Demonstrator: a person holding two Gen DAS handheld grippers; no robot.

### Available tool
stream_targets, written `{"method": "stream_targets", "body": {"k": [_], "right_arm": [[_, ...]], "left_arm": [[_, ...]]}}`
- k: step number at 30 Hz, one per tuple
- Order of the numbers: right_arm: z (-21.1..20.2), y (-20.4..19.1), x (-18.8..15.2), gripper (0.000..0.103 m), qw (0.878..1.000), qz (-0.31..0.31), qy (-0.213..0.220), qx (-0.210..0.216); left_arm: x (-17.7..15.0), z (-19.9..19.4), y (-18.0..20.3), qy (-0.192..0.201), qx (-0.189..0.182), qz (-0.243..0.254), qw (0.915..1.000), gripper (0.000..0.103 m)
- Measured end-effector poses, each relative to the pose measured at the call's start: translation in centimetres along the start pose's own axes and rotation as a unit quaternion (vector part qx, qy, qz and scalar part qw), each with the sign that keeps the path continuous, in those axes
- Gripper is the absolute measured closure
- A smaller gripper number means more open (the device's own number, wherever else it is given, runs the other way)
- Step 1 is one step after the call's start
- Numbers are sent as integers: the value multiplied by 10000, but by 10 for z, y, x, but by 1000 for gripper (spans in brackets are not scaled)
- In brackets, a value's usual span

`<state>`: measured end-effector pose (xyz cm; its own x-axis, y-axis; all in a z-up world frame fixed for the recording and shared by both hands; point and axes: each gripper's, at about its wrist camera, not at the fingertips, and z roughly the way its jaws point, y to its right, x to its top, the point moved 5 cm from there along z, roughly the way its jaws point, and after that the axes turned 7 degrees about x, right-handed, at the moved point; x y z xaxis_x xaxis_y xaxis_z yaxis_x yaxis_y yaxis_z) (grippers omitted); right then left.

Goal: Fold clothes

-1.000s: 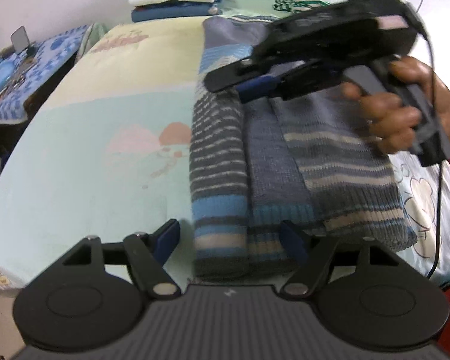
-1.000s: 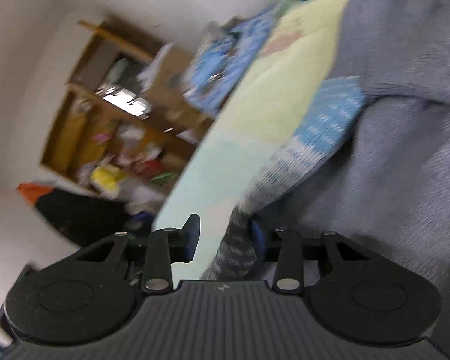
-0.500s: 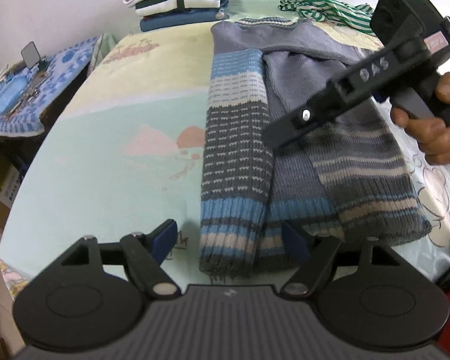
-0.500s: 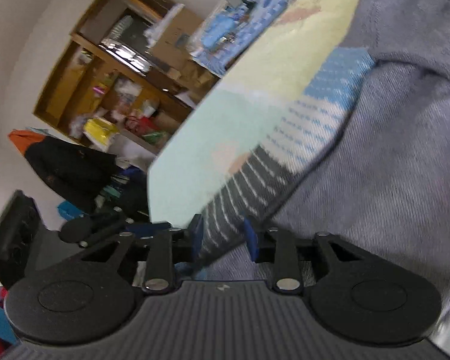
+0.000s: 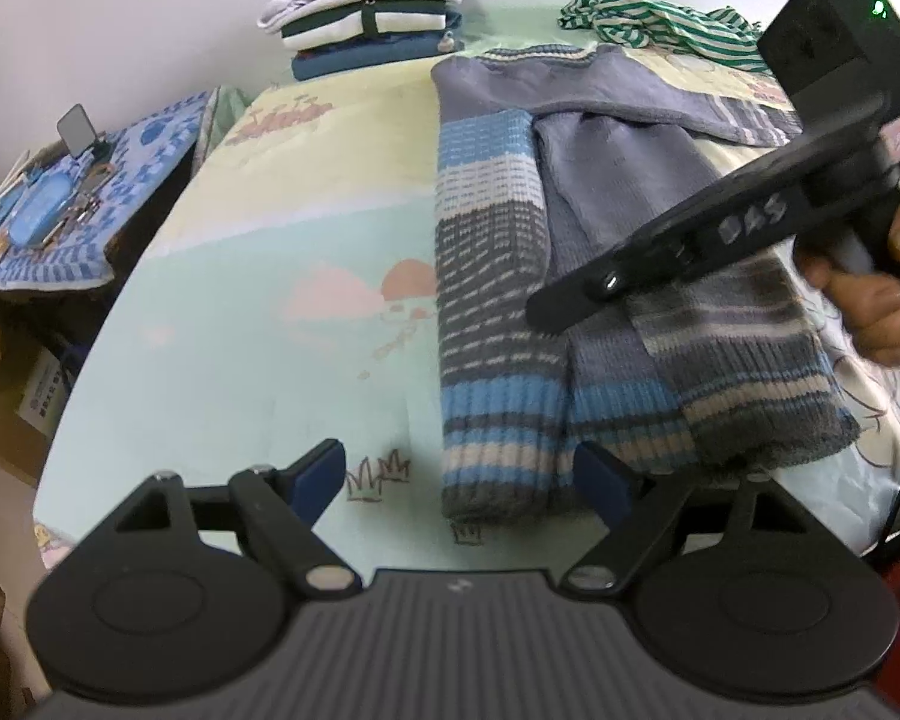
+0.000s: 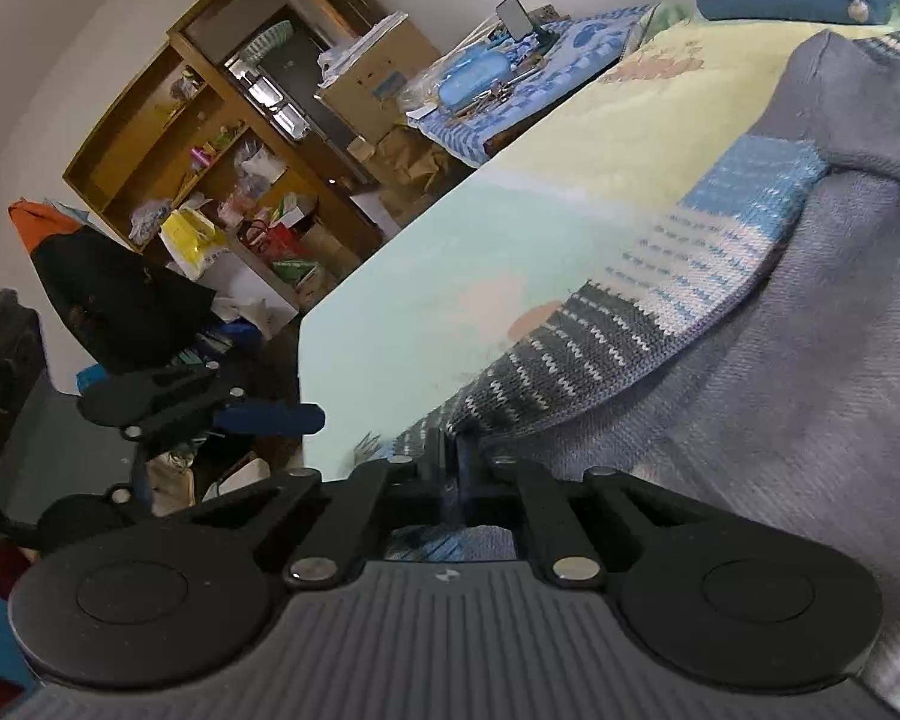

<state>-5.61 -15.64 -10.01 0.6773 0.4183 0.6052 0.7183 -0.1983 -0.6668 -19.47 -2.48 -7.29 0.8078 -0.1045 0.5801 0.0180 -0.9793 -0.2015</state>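
My right hand-held gripper [image 6: 450, 462] has just snapped its jaws together, and I cannot tell whether knit is caught. My left hand-held gripper [image 5: 462, 480] has just been widening, empty, with the sweater [image 5: 600, 252] lying just ahead on the bed [image 5: 240, 300], its hem between the fingers. Both sleeves look folded in; the lengthwise fold seems next.

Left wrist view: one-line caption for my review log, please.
Open left hand-held gripper poised at the hem of a striped blue-grey knitted sweater on the pastel bedsheet, with the right hand-held gripper above it.
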Motion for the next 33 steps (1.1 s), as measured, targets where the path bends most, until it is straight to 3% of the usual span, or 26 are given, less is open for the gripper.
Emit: {"method": "stream_targets", "body": {"k": [4, 6, 11, 13, 17, 18, 19, 20, 27, 33], "right_arm": [[-16, 4, -1, 97, 9982, 514, 161, 260], [-16, 8, -5, 88, 9971, 719, 88, 228], [-3, 0, -27, 63, 9981, 513, -353, -20], [3, -7, -32, 61, 9988, 379, -323, -2], [17, -16, -32, 63, 9997, 245, -67, 0], [21, -17, -31, 72, 9998, 191, -17, -40], [23, -17, -30, 90, 9998, 181, -23, -103], [20, -15, -29, 93, 9997, 215, -28, -107], [-13, -18, -25, 94, 9996, 246, -139, -41], [-11, -10, -41, 94, 9975, 191, -489, -466]], "left_arm": [[-3, -5, 4, 29, -97, 58, 9999, 17], [-5, -4, 4, 18, -107, 73, 9999, 17], [-7, -3, 1, -35, -44, 116, 9999, 16], [-7, -4, -2, -35, -12, 99, 9999, 16], [-5, -7, -2, 15, 29, 141, 9999, 15], [-4, -7, -2, 32, 38, 166, 9998, 15], [-3, -8, -1, 54, 34, 197, 9998, 15], [-2, -10, 0, 81, 9, 227, 9997, 15], [8, -23, 21, 333, -394, 535, 9972, 15], [12, -18, 42, 347, -712, 864, 9931, 15]]}}
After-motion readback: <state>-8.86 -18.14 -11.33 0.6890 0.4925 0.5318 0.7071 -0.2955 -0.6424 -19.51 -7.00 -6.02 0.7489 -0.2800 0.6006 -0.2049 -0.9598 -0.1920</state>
